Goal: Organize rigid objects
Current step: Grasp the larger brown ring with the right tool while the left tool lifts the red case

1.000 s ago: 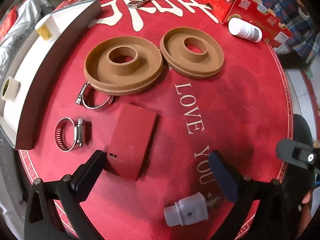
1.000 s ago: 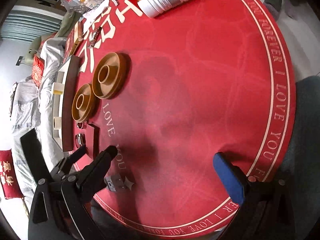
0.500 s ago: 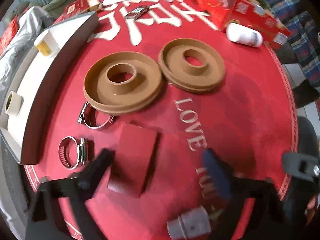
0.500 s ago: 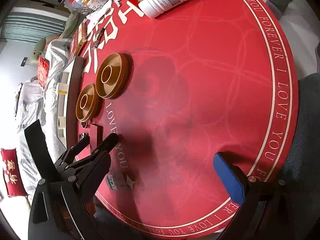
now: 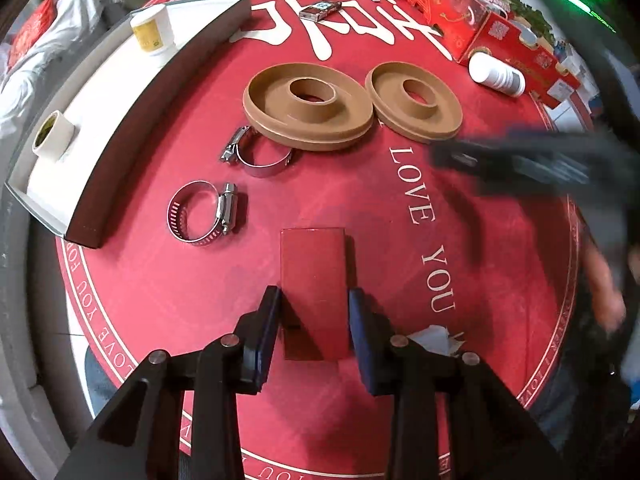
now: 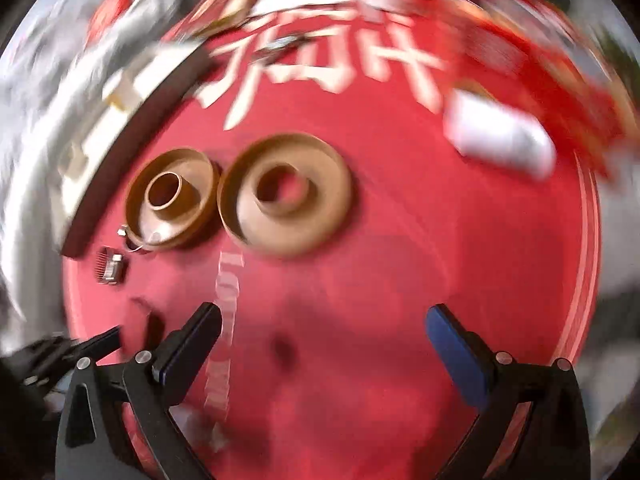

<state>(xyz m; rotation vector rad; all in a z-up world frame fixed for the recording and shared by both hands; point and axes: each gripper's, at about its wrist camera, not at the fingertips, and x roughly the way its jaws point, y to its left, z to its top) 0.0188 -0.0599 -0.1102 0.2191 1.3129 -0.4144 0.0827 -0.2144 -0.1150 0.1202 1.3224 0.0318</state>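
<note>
Both my wrist cameras look steeply down along my tongs at the tabletop (image 5: 500, 240), close above it, sharing the two brown rings (image 5: 308, 106) (image 6: 286, 196).

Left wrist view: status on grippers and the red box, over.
Left gripper shut on red box, jaws just closed. Right gripper open, empty, view blurred. Hose clamp sits clear to the side.

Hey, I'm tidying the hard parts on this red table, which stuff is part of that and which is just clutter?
Job:
- red box, gripped by the left tool
- two brown flanged discs
- two hose clamps
- white tray

Clutter:
- white bottle
- red cartons
</note>
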